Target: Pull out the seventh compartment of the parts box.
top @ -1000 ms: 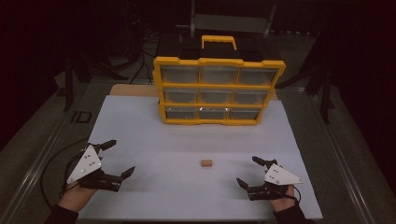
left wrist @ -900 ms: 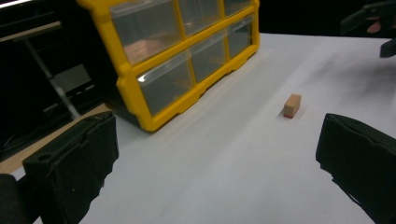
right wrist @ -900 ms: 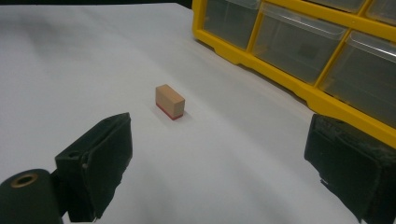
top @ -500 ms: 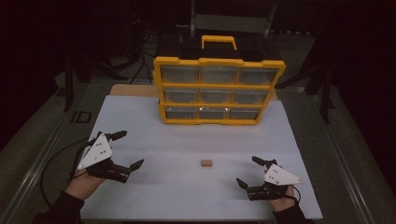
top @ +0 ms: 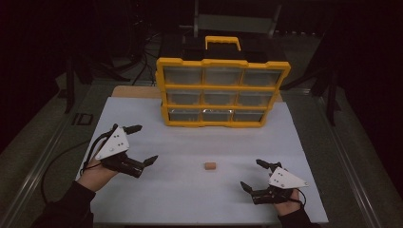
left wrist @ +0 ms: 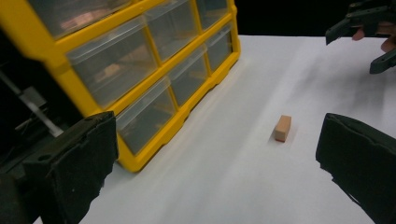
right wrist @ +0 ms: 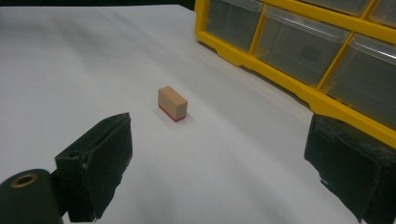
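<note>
My left gripper [top: 138, 145] has shifted farther in, fingers spread and empty; my right gripper [top: 254, 175] stays put, fingers spread too. The small tan wooden block [top: 209, 166] lies between them on the white surface [top: 285, 133].

Left black two-jaw gripper [top: 137, 145]: jaws spread wide, held above the surface by the left hand [top: 97, 173]. Right black two-jaw gripper [top: 253, 174]: jaws likewise apart, held low by the right hand [top: 286, 206].
</note>
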The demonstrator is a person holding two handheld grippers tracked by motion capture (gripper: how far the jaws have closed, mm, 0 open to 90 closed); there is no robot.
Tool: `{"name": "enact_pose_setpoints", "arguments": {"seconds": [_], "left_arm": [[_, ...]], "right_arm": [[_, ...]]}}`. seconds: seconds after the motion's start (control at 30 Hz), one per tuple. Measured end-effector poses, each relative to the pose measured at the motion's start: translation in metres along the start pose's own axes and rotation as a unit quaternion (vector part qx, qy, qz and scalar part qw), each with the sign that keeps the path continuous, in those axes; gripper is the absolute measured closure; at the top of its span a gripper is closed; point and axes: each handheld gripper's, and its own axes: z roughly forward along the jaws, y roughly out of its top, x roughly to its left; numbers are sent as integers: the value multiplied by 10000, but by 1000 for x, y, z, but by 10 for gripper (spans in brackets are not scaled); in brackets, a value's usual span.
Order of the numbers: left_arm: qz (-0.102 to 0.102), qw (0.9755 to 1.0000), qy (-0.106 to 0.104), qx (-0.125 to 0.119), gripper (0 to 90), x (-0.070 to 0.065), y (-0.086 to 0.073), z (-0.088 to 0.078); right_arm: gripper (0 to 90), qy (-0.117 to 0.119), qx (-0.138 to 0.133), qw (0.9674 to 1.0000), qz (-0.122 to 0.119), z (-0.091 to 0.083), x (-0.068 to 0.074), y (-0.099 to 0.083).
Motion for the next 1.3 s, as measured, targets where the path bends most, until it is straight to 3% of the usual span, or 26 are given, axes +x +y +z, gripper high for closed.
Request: {"name": "enact_pose_setpoints", "arguments": {"seconds": [0.23,0.6,0.83,1.17,1.3], "left_arm": [[77,9998,-144,74,0,2,13,17],[596,9979,-226,96,0,6,34,43],[939,9949,-310,204,0,8,44,62],[1225,9913,-311,374,0,9,50,88],[1398,9886,-322,462,0,8,51,99]], "right_arm": [[81,19,-8,10000,4,0,0,0],[81,33,-12,10000,-18,-1,0,1],[81,41,13,10000,-41,-1,-1,0],[81,55,-15,10000,-19,-1,-1,0],[81,59,-14,10000,-25,-1,-1,0]]}}
